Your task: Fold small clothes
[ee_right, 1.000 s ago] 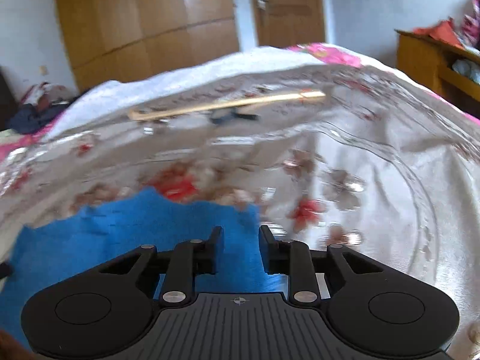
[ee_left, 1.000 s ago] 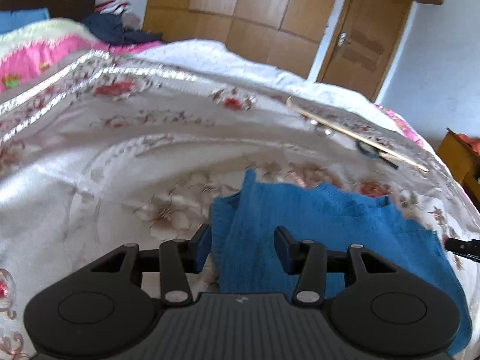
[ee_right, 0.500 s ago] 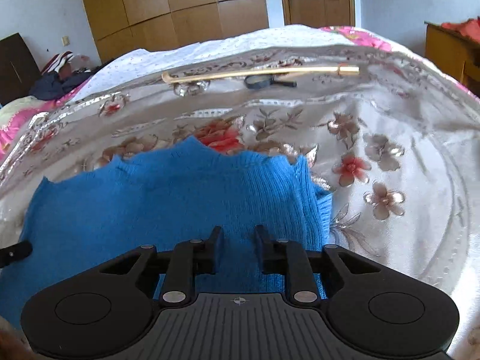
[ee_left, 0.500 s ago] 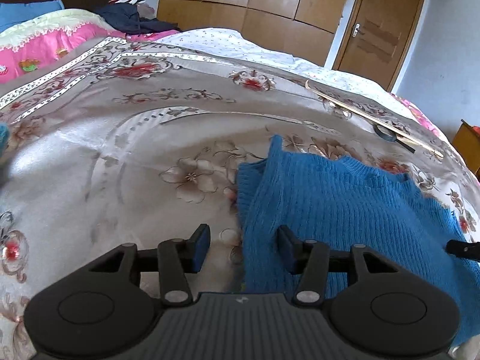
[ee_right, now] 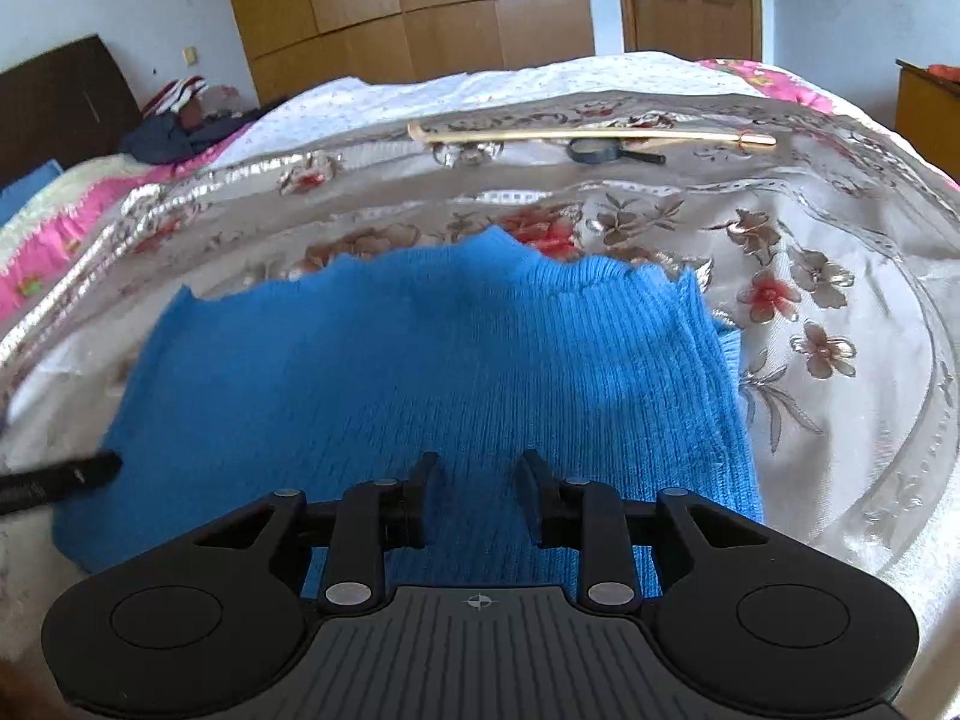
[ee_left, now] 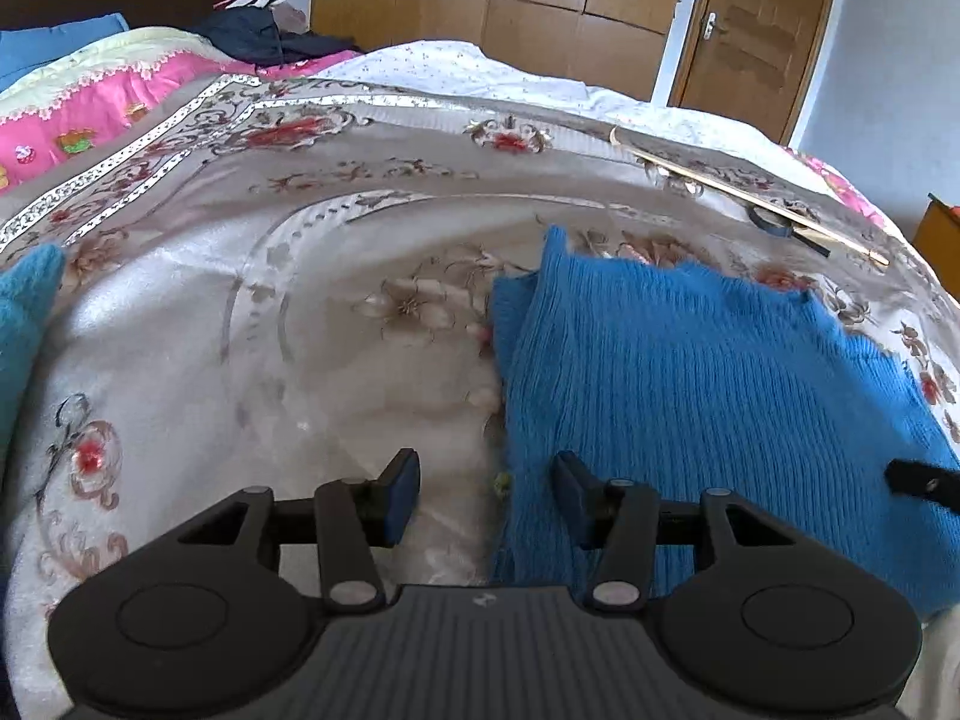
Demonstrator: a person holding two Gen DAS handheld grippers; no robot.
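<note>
A blue knitted sweater [ee_left: 690,384] lies folded flat on the floral bedspread [ee_left: 300,312]; it also shows in the right wrist view [ee_right: 420,372]. My left gripper [ee_left: 486,489] is open and empty, hovering over the sweater's left edge, right finger above the knit. My right gripper [ee_right: 477,489] is open and empty, just above the sweater's near edge. Each gripper's fingertip shows at the edge of the other view.
A long wooden stick [ee_right: 588,135] and a black magnifying glass [ee_right: 600,151] lie at the far side of the bed. A teal cloth [ee_left: 24,324] sits at the left edge. Pink bedding [ee_left: 96,120] and dark clothes [ee_left: 258,39] lie far left.
Both grippers have pulled back and risen, so more of the sweater shows. The left gripper has shifted left off the sweater's edge. The right jaws have opened wider.
</note>
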